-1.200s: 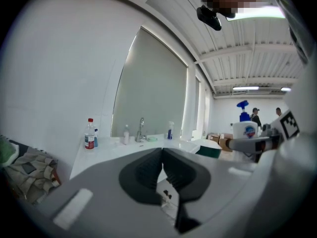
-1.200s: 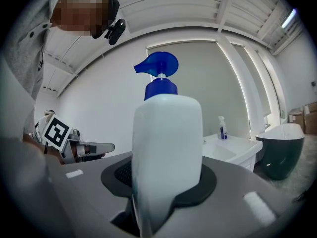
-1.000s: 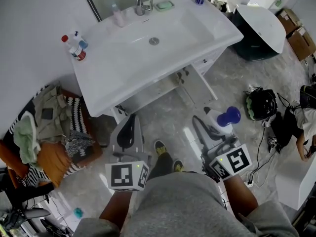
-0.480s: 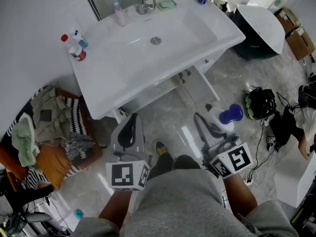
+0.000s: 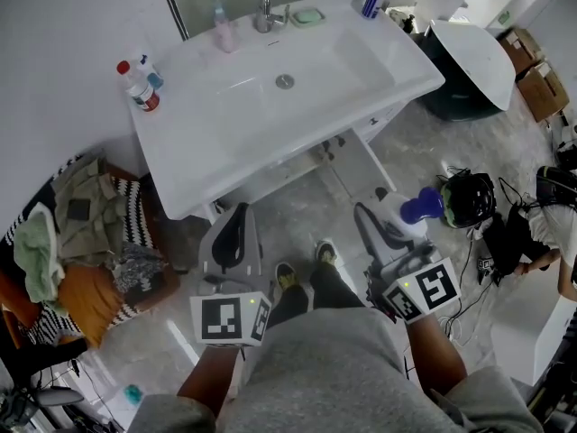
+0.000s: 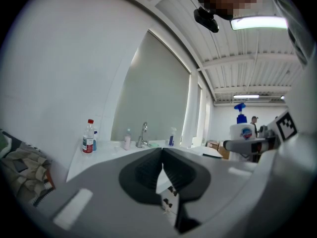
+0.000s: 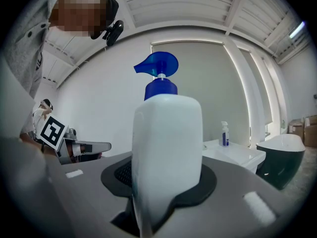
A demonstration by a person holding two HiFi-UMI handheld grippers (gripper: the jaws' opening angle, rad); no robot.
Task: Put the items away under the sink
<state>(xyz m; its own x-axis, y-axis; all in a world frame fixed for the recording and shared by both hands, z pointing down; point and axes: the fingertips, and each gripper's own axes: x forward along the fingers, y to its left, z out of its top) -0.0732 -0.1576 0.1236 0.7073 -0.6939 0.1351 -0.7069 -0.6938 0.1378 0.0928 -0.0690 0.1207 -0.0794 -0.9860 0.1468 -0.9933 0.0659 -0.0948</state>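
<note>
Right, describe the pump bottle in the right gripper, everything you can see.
The pump bottle has a white, plastic-looking body with rounded shoulders and a blue pump head, nozzle pointing sideways. A blue label shows on one face. It stands upright, clamped at its lower body between the right gripper's fingers, above the floor, in front of the sink. Nothing else touches it.

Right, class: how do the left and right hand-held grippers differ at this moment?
The left hand-held gripper is empty; the right hand-held gripper holds a white pump bottle. The left one's jaws meet; the right one's stand apart around the bottle. Both point towards the sink.
</note>
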